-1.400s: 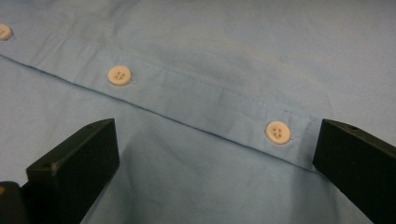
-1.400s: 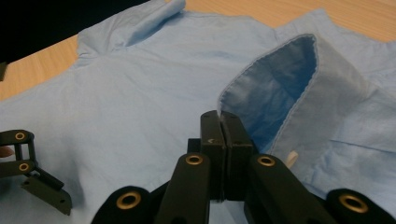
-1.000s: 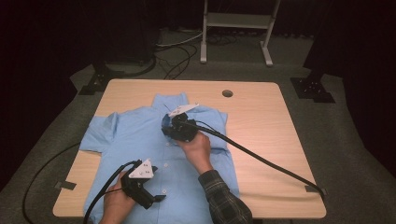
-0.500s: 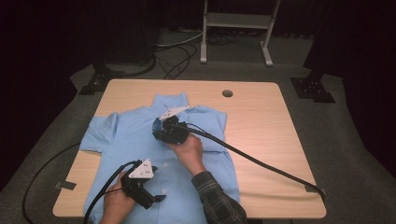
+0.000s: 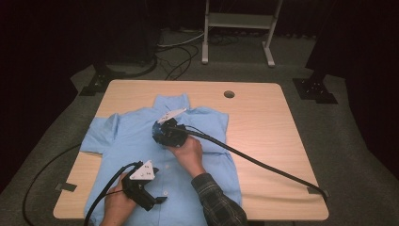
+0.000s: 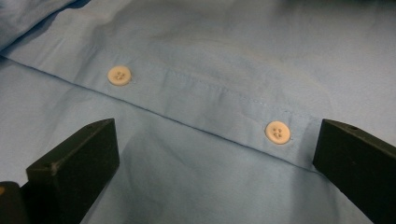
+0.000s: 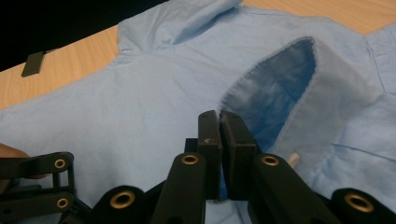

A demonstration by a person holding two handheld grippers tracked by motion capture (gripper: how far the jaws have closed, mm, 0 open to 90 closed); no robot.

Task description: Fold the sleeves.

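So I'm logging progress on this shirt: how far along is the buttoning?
Done: the light blue button-up shirt lies flat on the wooden table, and the lower placket looks closed, two white buttons showing. In hand: the right gripper is shut on the fabric edge at the open collar, while the left gripper rests open over the placket. Left: closing the collar area.

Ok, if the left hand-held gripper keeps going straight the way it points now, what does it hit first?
Most likely the shirt's button placket. The left hand-held gripper has its jaws wide open just above the blue shirt, with two white buttons ahead. Depth is hard to judge, so the cloth just before it may come first.
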